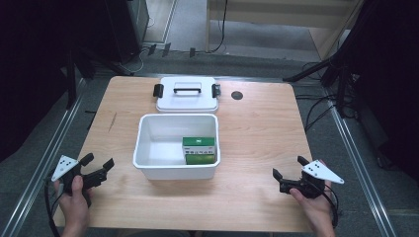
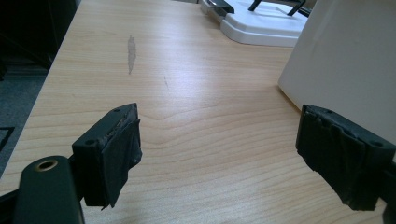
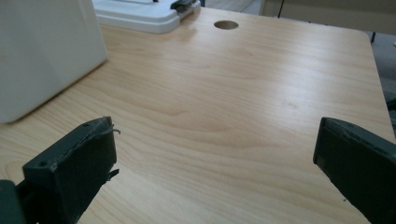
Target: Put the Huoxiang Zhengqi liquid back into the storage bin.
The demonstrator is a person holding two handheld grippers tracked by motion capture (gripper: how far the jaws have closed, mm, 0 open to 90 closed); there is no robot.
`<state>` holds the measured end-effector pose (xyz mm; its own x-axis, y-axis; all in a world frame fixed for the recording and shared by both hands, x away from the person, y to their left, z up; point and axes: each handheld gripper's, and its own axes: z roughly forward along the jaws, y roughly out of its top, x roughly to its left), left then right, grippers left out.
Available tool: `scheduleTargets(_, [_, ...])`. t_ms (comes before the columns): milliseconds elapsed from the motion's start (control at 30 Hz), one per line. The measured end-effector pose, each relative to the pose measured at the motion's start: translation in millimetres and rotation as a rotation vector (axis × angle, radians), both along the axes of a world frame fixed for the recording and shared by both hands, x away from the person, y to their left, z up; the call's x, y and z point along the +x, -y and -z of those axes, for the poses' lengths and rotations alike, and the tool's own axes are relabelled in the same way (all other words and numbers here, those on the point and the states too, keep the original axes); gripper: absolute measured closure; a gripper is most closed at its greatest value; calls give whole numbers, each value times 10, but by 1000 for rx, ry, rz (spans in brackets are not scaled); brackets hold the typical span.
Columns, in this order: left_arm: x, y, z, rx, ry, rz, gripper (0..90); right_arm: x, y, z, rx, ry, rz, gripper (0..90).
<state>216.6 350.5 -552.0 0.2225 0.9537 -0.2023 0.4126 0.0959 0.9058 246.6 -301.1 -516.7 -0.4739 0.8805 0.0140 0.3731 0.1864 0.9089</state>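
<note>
At the near left corner of the wooden table [image 1: 257, 128], the left gripper [image 1: 98, 163] sits low in the person's left hand [image 1: 75, 197], its jaws spread wide and holding nothing; the grey three-cornered plate on top tilts toward the table edge. In the left gripper view the two black pads [image 2: 114, 154] stand far apart over bare wood, with a dark scuff mark [image 2: 131, 52] farther up the board and the white wall of the storage bin [image 2: 345, 65] just beside the jaw on the right of that view (near, but not touching).

In the middle of the table stands the open white storage bin [image 1: 148, 143]. Inside it, against its right wall, lie two green boxes [image 1: 198, 150], one in front of the other, close together. Behind the bin, near the far edge, rests its white lid [image 1: 187, 101] with a black handle and black clasps at both ends. Just to the right of the lid is a round cable hole [image 1: 237, 95].

At the near right, the right gripper [image 1: 286, 168] is held in the right hand [image 1: 316, 202], jaws likewise wide apart and empty, well apart from the bin. The right gripper view shows the bin's wall [image 3: 46, 56] to the left.
</note>
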Motion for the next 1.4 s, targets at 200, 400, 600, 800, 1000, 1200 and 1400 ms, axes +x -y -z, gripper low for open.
scheduleTargets(200, [0, -1, 0, 0, -1, 2, 147, -60, 101, 109, -1, -19, 37, 0])
scheduleTargets(400, [2, -5, 1, -6, 0, 5, 148, -162, 192, 195, -15, -36, 95, 15])
scheduleTargets(600, [5, -5, 0, -6, -4, 6, 149, -256, 319, 253, -24, -40, 147, 15])
scheduleTargets(800, [18, 10, 0, 2, -7, 10, 152, -205, 516, 273, 33, -13, 300, 24])
scheduleTargets(1000, [19, -4, -1, 1, -12, 13, 153, -193, 506, 284, 33, -10, 351, 42])
scheduleTargets(1200, [19, -7, 2, -5, -8, 14, 153, -172, 540, 286, 60, -35, 374, 46])
scheduleTargets(1400, [21, -6, 0, -2, -10, 23, 167, -167, 531, 287, 55, -42, 359, 50])
